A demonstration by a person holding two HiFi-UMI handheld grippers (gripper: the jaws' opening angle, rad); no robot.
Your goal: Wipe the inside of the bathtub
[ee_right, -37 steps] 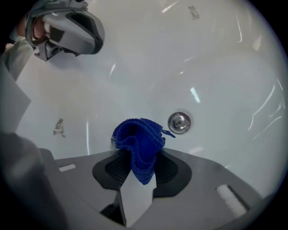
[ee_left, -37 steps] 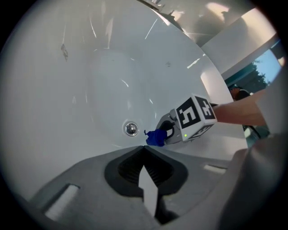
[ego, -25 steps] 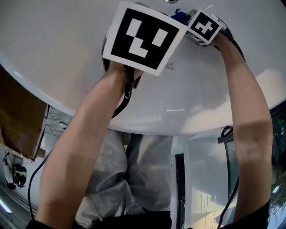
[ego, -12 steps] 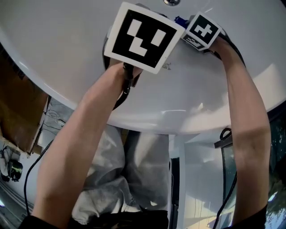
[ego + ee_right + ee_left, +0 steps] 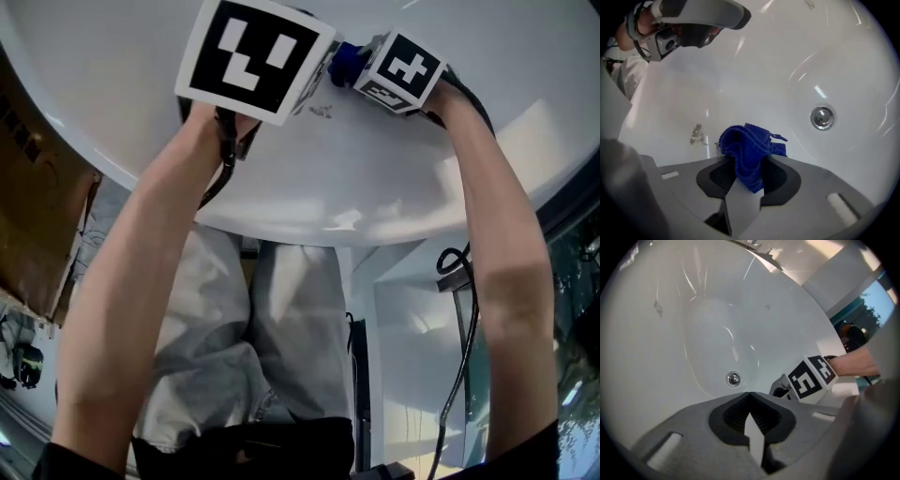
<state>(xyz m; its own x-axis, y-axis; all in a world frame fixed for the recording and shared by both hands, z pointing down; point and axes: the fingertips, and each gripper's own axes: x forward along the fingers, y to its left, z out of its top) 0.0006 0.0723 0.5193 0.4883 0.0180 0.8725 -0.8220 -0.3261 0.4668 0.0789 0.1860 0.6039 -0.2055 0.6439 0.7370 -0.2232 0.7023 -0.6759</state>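
Both of my grippers reach down into the white bathtub (image 5: 141,103). My right gripper (image 5: 746,160) is shut on a bunched blue cloth (image 5: 749,143), which rests against the tub's inner wall just right of a grey smudge (image 5: 697,134). In the head view the cloth (image 5: 343,63) peeks out between the two marker cubes, above the smudge (image 5: 320,112). My left gripper (image 5: 749,395) is shut with nothing between its jaws and hovers over the tub floor near the drain (image 5: 733,378). The right gripper's cube (image 5: 811,378) sits close to its right.
The metal drain (image 5: 821,117) lies to the right of the cloth. The tub's rounded rim (image 5: 309,220) runs across below my arms. Brown cardboard (image 5: 37,216) stands at the left outside the tub. Cables hang from both grippers.
Both grippers have shifted left and up in the head view, the blue cloth travelling with the right one. The drain has dropped out of the head view's top edge.
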